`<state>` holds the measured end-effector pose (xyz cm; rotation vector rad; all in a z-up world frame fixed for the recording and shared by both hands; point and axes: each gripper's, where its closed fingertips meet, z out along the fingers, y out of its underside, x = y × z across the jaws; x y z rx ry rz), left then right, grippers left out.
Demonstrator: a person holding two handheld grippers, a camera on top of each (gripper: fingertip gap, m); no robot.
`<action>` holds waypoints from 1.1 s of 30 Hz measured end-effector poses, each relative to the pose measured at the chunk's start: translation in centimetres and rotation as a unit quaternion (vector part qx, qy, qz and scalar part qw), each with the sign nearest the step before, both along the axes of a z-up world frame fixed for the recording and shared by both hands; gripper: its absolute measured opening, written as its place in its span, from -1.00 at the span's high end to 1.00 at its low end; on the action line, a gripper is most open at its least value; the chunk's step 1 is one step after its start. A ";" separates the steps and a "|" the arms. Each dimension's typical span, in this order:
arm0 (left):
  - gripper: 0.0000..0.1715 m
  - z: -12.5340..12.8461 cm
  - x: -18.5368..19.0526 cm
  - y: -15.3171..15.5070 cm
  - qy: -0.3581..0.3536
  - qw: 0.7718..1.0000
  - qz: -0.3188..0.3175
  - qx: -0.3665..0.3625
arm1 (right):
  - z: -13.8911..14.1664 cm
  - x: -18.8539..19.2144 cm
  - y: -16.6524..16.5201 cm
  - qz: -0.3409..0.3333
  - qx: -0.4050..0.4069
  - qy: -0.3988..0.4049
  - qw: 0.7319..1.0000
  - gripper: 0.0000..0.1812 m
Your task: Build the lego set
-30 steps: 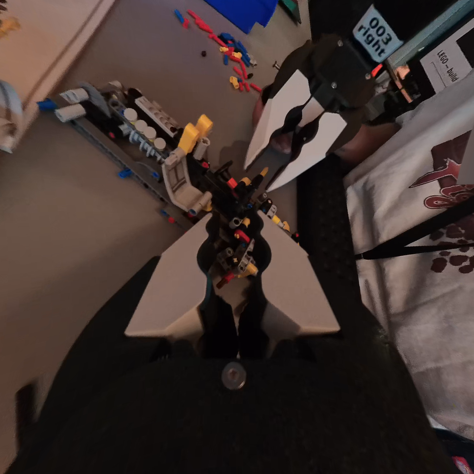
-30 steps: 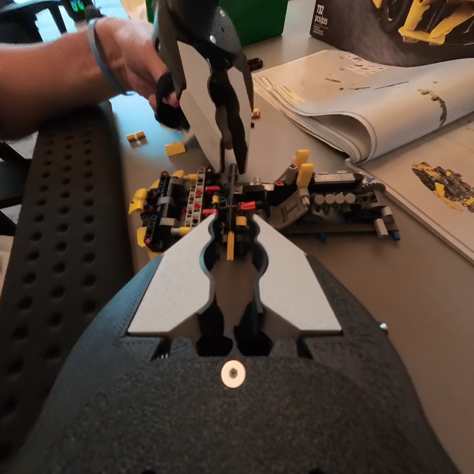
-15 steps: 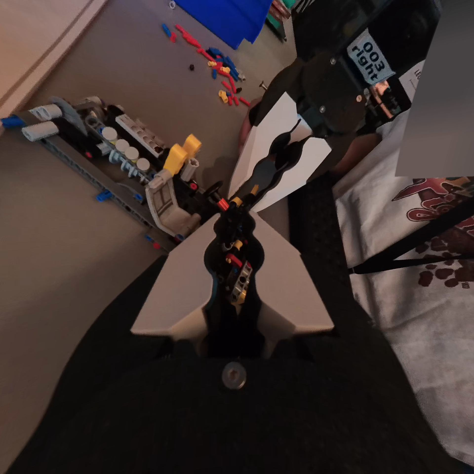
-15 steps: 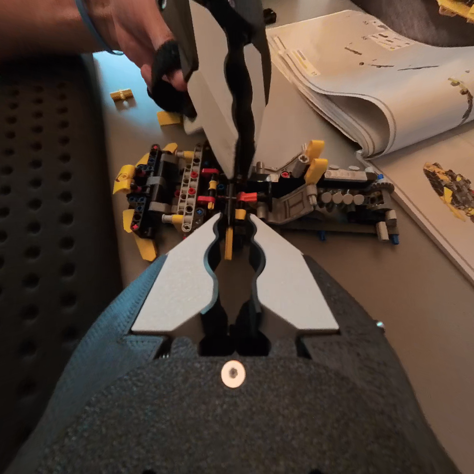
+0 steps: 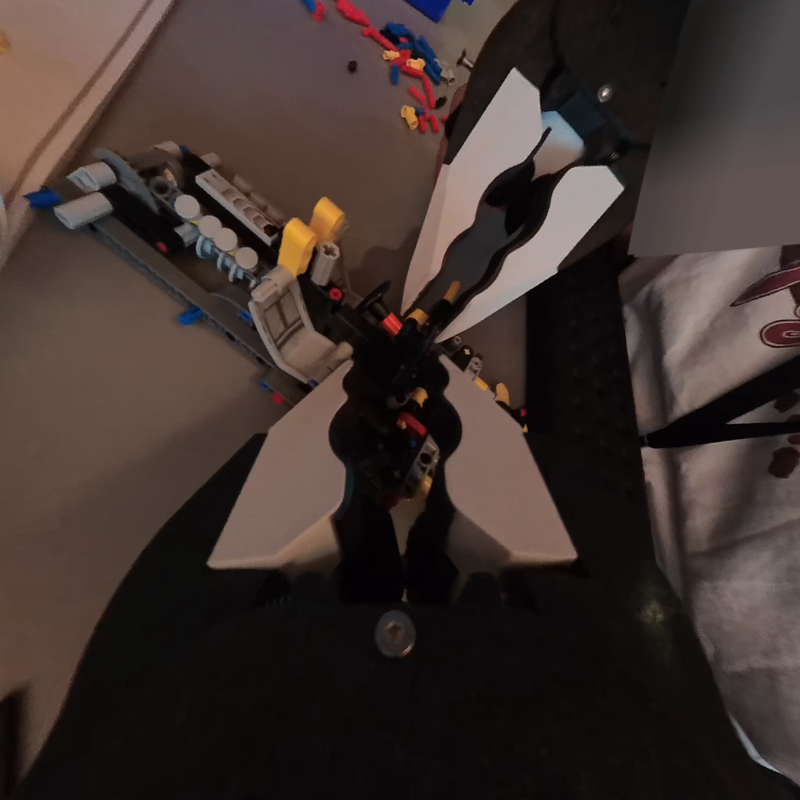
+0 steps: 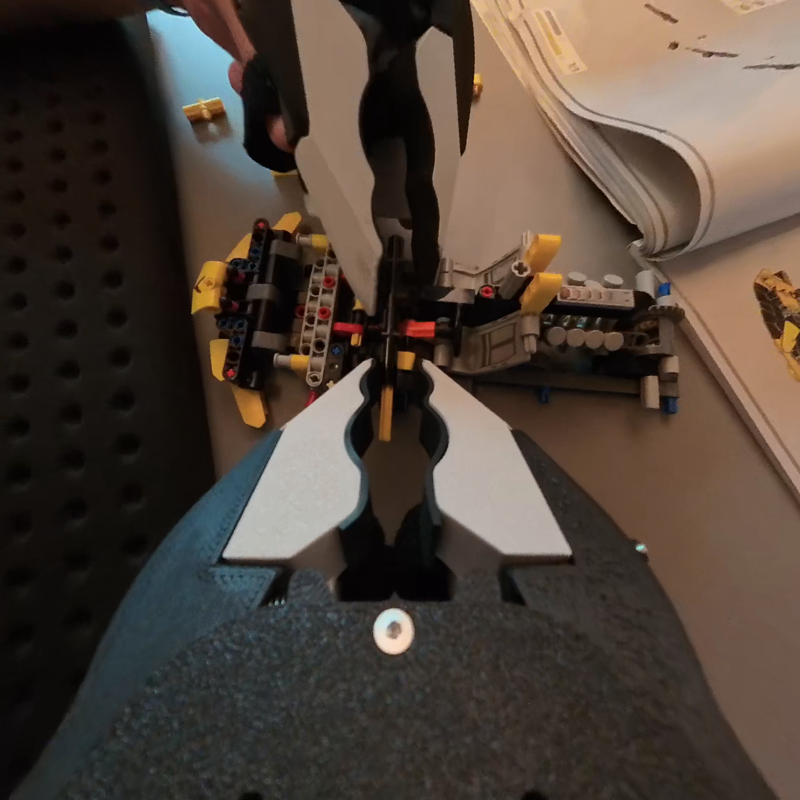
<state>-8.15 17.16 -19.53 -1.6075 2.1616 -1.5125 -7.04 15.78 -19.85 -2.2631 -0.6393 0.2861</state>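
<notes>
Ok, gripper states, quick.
Left gripper: around the Lego car, grip cannot be told.
Right gripper: open around the yellow axle.

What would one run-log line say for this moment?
left gripper: over car model middle | right gripper: open around yellow axle | manual: open

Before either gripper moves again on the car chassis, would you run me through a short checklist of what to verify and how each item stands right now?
1. Left gripper on the chassis: ok, its tips sit at the black middle section.
2. Left grip firm: cannot tell, the contact is dark in the left wrist view.
3. Right gripper lined up: ok, the yellow axle lies between its fingers.
4. Right gripper closed on the axle: not ok, gaps show on both sides.
5. Chassis flat on the table: ok.
6. Instruction booklet clear of the work: ok, it lies apart.
</notes>
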 end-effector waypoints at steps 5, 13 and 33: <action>0.71 -0.1 0.1 0.0 -0.009 0.999 0.006 0.048 | 0.0 0.0 0.0 -0.008 -0.048 -0.012 0.999 0.83; 0.74 -0.1 0.1 0.0 -0.015 0.997 0.011 0.079 | -0.2 0.0 0.1 -0.035 -0.082 0.003 0.996 0.84; 0.72 -0.1 -0.5 -0.2 -0.028 0.998 -0.016 0.045 | 2.5 0.0 -0.8 -0.048 0.003 0.301 0.952 0.75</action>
